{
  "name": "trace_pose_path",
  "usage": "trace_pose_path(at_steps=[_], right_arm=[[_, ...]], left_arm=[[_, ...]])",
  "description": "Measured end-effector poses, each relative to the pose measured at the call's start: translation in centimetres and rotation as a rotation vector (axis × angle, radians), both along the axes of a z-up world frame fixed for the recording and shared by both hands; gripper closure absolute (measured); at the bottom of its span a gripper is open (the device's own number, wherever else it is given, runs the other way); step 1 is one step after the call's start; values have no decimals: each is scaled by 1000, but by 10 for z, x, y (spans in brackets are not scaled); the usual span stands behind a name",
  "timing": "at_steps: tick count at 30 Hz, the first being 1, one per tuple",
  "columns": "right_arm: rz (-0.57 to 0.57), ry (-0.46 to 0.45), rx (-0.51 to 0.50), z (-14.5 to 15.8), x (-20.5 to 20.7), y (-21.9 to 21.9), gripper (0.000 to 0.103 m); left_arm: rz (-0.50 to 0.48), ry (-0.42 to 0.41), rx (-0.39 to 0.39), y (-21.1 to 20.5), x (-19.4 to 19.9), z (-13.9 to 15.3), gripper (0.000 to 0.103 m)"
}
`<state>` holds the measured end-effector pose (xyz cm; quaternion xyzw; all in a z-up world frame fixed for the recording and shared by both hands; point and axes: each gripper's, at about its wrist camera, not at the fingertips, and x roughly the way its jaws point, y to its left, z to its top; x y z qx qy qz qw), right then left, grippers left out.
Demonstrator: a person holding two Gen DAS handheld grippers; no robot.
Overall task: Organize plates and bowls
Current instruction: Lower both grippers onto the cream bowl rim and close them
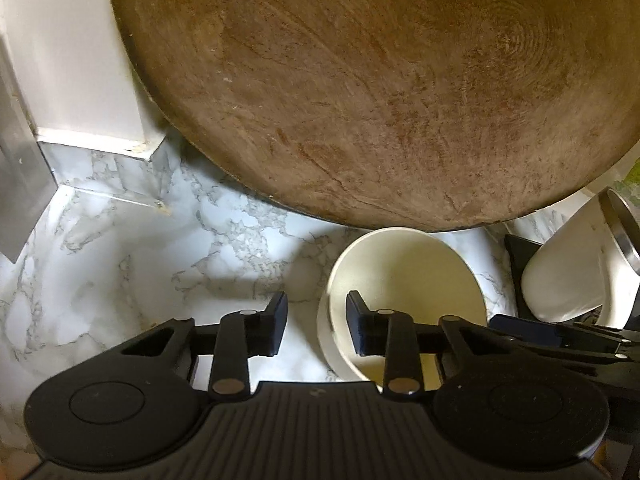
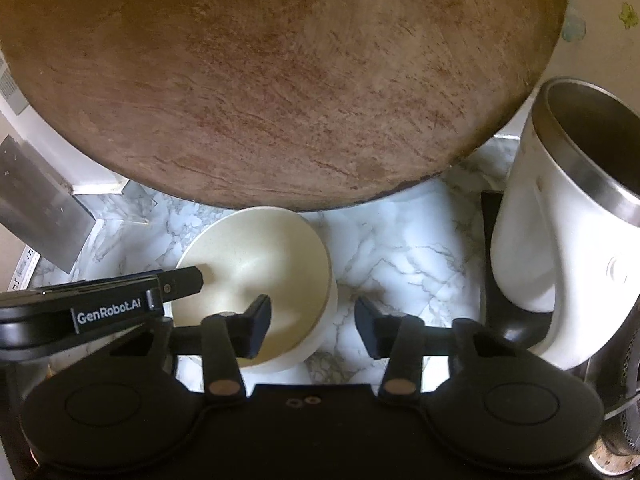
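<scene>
The cream bowl (image 1: 404, 292) sits on the marble-patterned bench (image 1: 120, 280), nested on what appears to be a second cream piece whose pale rim shows beneath its left edge. A large round wooden board (image 1: 380, 88) leans upright behind it, its lower edge just beyond the bowl's far rim.

The left gripper (image 1: 316, 322) hovers at the bowl's left rim with its fingers parted moderately: the rim passes between them, one finger (image 1: 360, 320) inside the bowl and the other outside over the bench. The fingers hold nothing; whether either pad touches the rim cannot be determined.

The right gripper (image 2: 312, 324) is positioned at the bowl's right edge, fingers spread wide and empty. Its left finger (image 2: 258, 326) overlaps the bowl interior; its right finger is over bare bench. In the right wrist view the left gripper's fingertip reaches in over the bowl's left rim.

A white kettle (image 2: 560, 220) with a steel-lined mouth stands on a black base at the right, near but apart from the bowl.
</scene>
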<state>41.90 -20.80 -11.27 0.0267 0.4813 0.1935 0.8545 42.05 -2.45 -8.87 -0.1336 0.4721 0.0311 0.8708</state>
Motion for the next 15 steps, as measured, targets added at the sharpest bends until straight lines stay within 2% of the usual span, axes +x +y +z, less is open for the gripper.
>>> trace_pose_path(at_steps=[5, 8, 15], right_arm=[[6, -5, -9, 1, 1, 1, 84], [-3, -6, -22, 1, 0, 1, 92], [-20, 1, -32, 2, -9, 1, 93]], left_arm=[[-24, -7, 10, -5, 1, 2, 89], [-36, -5, 18, -7, 1, 3, 94], [-43, 12, 41, -9, -4, 4, 97]])
